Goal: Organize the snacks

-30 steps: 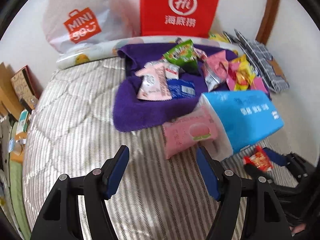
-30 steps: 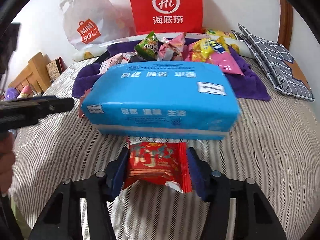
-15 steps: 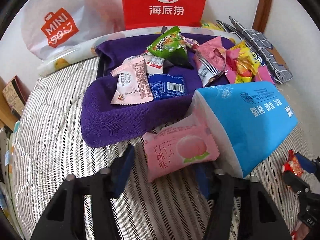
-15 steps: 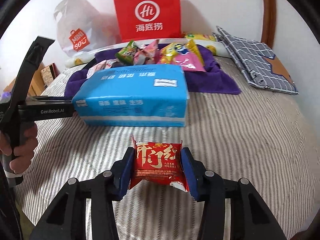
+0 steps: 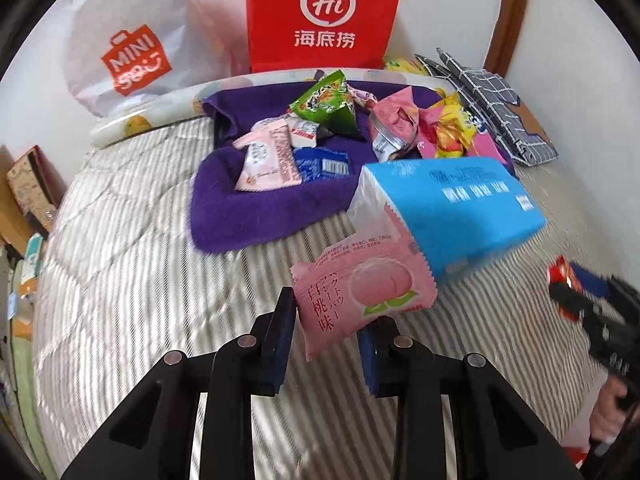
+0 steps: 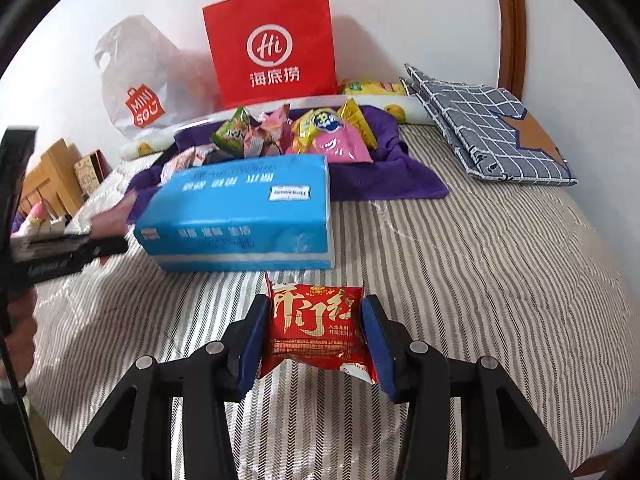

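The right gripper [image 5: 576, 296] is blurred and cut off in the left view. Left gripper [image 5: 328, 332] pinches a pink packet [image 5: 360, 292] beside the tissue pack [image 6: 244, 216]; right gripper clamps a red packet [image 6: 316, 328] — just before that pack.

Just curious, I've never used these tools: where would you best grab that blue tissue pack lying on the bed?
Probably across the blue tissue pack's short end, coming in along the striped bedspread from the near right corner. It lies flat, its long face looks wider than a gripper opening, and that end is free of snacks.
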